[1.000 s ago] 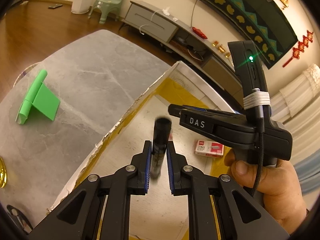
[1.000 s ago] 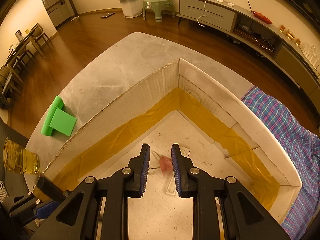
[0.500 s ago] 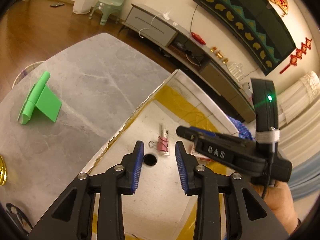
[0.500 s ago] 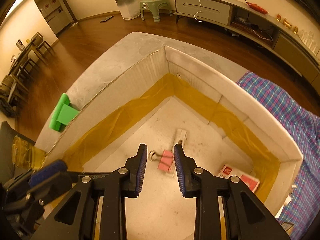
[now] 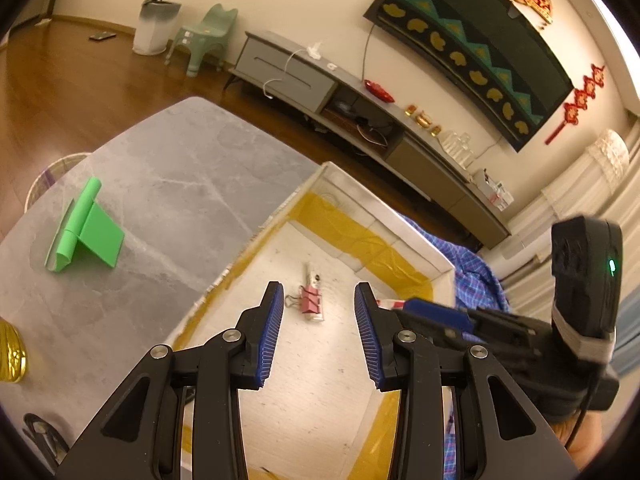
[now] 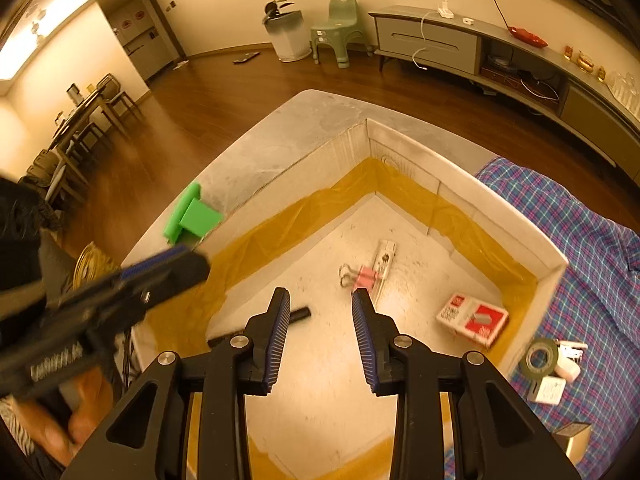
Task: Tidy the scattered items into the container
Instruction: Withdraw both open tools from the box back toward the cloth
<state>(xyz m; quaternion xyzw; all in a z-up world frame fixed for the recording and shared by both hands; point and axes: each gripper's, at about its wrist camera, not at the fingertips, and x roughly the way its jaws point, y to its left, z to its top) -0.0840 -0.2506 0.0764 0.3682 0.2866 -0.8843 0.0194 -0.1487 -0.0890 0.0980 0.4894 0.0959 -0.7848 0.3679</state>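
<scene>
Now both the left gripper [image 5: 319,326] and right gripper [image 6: 321,328] are opening, empty, above the white yellow-taped cardboard box [image 6: 472,196]; lift clear, then target the grey tape roll [image 6: 540,356] at lower right.

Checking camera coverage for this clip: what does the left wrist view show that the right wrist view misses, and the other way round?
Only the left wrist view: the left gripper head-on, its jaws opening and empty, and the wall hanging.

Only the right wrist view: the black tube and the staple box lying whole in the box, the tape roll on the checked cloth, and the dining chairs.

Both: the white box, the pink clip, the green stand, the grey table.
</scene>
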